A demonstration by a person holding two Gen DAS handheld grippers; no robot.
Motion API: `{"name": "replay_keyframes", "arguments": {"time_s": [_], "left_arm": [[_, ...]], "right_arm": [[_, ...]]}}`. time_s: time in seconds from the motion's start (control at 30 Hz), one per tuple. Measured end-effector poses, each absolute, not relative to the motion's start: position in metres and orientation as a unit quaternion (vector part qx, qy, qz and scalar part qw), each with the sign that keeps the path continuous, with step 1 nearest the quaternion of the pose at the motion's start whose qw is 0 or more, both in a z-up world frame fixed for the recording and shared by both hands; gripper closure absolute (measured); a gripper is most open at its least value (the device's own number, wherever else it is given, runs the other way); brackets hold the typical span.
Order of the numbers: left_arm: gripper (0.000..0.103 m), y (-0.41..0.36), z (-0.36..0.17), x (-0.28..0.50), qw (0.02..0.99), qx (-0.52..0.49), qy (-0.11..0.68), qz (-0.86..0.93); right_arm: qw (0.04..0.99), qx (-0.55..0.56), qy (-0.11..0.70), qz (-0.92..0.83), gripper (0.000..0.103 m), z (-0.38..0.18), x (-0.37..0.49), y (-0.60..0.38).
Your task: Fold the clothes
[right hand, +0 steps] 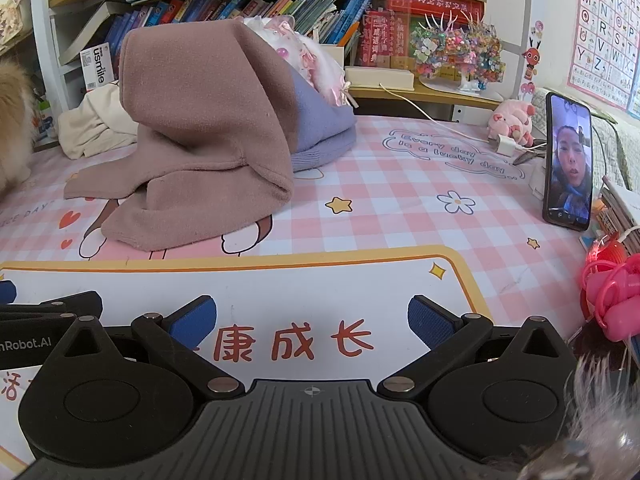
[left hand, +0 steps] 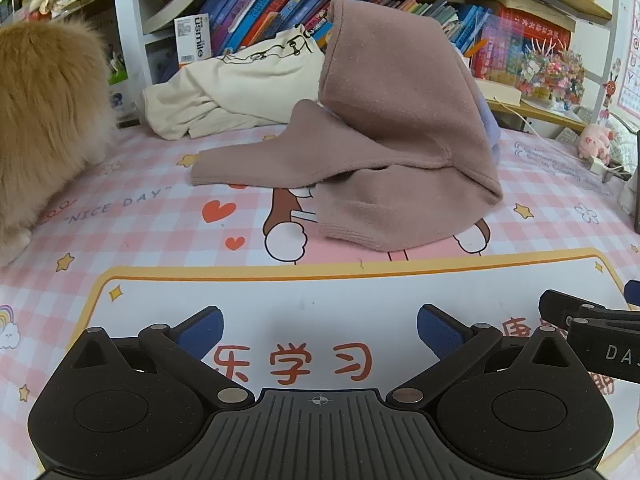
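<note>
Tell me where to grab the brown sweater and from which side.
Grip the brown sweater by the flat sleeve-like flap lying on the mat, coming in low from the front-left with the open left gripper. That flap is thin and free at its edge; the rest is draped high over a pile.

A fluffy ginger animal point(left hand: 44, 120) sits at nine o'clock on the pink checked surface point(right hand: 400, 216). At three o'clock, an upright black smartphone point(right hand: 568, 160) stands near a pink plush pig point(right hand: 514, 122). A crowded white bookshelf point(left hand: 256, 4) fills twelve o'clock.
</note>
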State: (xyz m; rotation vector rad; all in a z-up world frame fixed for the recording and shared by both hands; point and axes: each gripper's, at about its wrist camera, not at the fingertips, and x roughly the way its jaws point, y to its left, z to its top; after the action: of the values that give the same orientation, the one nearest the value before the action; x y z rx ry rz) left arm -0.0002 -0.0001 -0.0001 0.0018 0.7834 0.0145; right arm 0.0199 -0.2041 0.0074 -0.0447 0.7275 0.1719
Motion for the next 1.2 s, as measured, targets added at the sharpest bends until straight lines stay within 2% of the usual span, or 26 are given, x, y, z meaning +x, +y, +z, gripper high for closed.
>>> {"name": "replay_keyframes", "arguments": {"time_s": [1.2], "left_arm": [[0.0,0.002,-0.01,0.009,0.914,-0.02,0.406,0.003]], "right_arm": [[0.928,-0.03,0.357,0.1,0.0,0.004,0.035,-0.199]]}}
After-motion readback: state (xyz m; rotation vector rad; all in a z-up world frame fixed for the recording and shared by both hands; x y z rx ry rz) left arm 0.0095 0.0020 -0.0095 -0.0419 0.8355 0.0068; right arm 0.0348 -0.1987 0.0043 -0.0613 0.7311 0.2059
